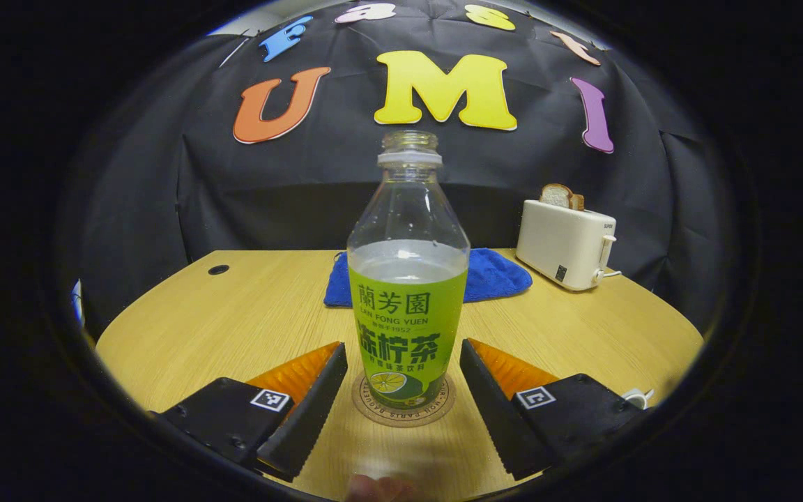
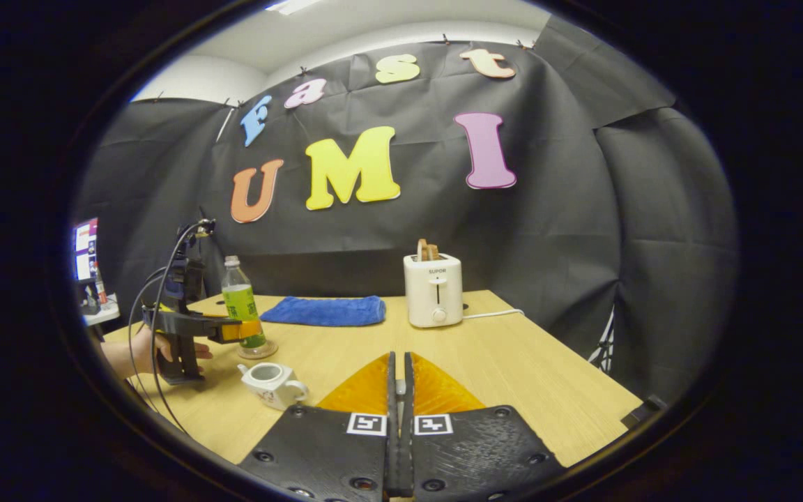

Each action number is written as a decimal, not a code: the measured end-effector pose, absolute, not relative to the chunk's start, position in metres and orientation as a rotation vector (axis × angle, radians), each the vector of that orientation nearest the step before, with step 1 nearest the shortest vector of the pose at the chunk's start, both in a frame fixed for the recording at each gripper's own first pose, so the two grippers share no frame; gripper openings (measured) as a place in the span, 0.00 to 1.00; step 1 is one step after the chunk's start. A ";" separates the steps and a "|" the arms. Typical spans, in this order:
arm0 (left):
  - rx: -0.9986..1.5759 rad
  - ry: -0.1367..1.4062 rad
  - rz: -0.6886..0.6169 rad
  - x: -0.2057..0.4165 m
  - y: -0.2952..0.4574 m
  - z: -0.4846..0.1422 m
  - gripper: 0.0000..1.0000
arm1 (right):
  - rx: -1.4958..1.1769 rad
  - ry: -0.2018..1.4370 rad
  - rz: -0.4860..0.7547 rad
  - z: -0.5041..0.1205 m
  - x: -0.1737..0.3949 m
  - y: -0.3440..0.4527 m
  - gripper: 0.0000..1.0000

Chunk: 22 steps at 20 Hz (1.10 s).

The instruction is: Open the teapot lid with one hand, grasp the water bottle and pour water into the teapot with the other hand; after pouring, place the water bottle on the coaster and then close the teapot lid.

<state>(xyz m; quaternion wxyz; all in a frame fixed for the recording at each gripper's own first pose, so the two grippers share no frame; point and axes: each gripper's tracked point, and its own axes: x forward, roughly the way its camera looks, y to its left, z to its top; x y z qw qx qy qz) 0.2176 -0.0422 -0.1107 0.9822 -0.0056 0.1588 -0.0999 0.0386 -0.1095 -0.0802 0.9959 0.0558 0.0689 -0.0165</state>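
Flanking water bottle (image 1: 408,307) on coaster (image 1: 373,411), left gripper (image 1: 401,390) level, spread.

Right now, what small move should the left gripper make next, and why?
Probably draw the left gripper straight back from the bottle. The bottle stands upright on the coaster with the jaws open either side, not touching it, so it looks placed. The teapot sits lidless and closing it would follow. I cannot tell whether water was poured.
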 end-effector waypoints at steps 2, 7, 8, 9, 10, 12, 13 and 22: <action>-0.020 0.330 -0.187 0.210 -0.036 -0.108 1.00 | 0.109 0.138 -0.029 -0.079 0.039 -0.107 0.00; -0.048 0.321 -0.147 0.169 -0.010 -0.090 1.00 | 0.089 0.133 0.006 -0.074 0.045 -0.090 0.00; -0.034 0.297 -0.139 0.162 -0.005 -0.083 1.00 | 0.085 0.132 0.015 -0.072 0.046 -0.085 0.00; -0.010 0.273 -0.126 0.156 0.002 -0.074 1.00 | 0.083 0.130 0.025 -0.071 0.048 -0.080 0.00; 0.009 0.247 -0.111 0.149 0.010 -0.065 1.00 | 0.082 0.128 0.037 -0.069 0.049 -0.074 0.00; 0.014 0.198 -0.098 0.132 0.015 -0.045 1.00 | 0.073 0.124 0.067 -0.064 0.056 -0.061 0.00; 0.007 0.184 -0.097 0.122 0.014 -0.038 1.00 | 0.066 0.120 0.078 -0.063 0.058 -0.055 0.00; -0.026 0.108 -0.044 0.063 0.037 -0.028 1.00 | 0.003 0.140 0.202 -0.070 0.099 0.017 0.00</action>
